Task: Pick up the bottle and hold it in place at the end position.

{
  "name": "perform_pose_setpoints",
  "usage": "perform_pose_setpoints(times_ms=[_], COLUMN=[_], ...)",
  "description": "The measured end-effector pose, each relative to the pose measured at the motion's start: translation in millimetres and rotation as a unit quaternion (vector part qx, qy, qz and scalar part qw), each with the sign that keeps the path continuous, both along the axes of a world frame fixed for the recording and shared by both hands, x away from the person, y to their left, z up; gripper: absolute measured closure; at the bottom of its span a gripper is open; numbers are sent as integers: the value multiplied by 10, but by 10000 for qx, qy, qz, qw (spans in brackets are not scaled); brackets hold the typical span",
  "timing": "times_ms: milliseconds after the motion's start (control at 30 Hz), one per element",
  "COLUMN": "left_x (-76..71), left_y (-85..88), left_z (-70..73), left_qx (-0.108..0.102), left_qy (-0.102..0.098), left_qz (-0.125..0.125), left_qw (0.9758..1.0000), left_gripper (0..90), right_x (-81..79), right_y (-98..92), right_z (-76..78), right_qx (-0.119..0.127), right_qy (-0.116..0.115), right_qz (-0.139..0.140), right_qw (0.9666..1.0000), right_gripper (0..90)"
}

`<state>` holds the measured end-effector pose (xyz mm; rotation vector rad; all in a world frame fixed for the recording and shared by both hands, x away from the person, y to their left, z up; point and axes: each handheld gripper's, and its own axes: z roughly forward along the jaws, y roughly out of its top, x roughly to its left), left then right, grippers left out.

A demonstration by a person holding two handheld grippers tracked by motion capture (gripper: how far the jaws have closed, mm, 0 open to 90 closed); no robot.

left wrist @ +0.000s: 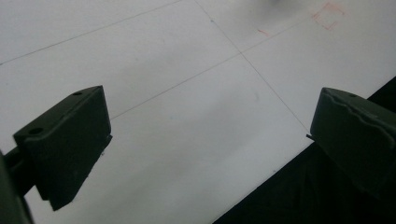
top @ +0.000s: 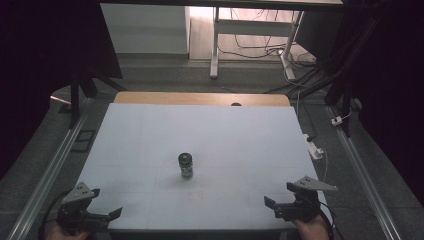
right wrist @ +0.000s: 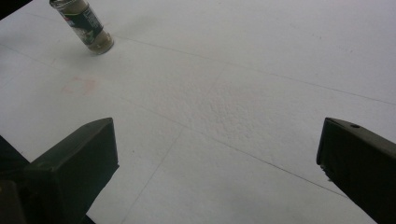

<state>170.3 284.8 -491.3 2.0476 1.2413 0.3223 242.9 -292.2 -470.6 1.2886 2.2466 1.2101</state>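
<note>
A small dark jar (top: 186, 165) with a green lid stands upright near the middle of the white table top (top: 200, 135); it also appears at the top left of the right gripper view as the jar (right wrist: 87, 25). My left gripper (top: 105, 204) hovers open at the table's near left corner, nothing between its jaws, as the left gripper (left wrist: 210, 135) confirms. My right gripper (top: 279, 196) sits open at the near right corner, well away from the jar; the right gripper (right wrist: 217, 154) holds nothing.
A faint red square mark (top: 195, 195) lies on the table just in front of the jar. A white power strip (top: 315, 149) rests off the table's right edge. Desk legs and cables (top: 260, 47) stand on the floor beyond. Dark surroundings flank both sides.
</note>
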Motion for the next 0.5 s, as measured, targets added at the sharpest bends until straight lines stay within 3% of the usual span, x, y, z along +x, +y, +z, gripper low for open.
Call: perform_pose_setpoints(times_ms=[167,500], left_x=[5,31], left_y=[-17,-10], left_z=[-2,-5], left_qx=[65,-12], left_qy=[28,83], left_qz=[-65,-111], left_qw=[10000,9999], left_gripper=[0,0], right_x=[-7,-19], right_y=[19,44], right_z=[1,-2], right_qx=[-71,-209], right_qy=[-7,-1], right_qz=[40,132], right_qw=[10000,9997], right_gripper=[0,0])
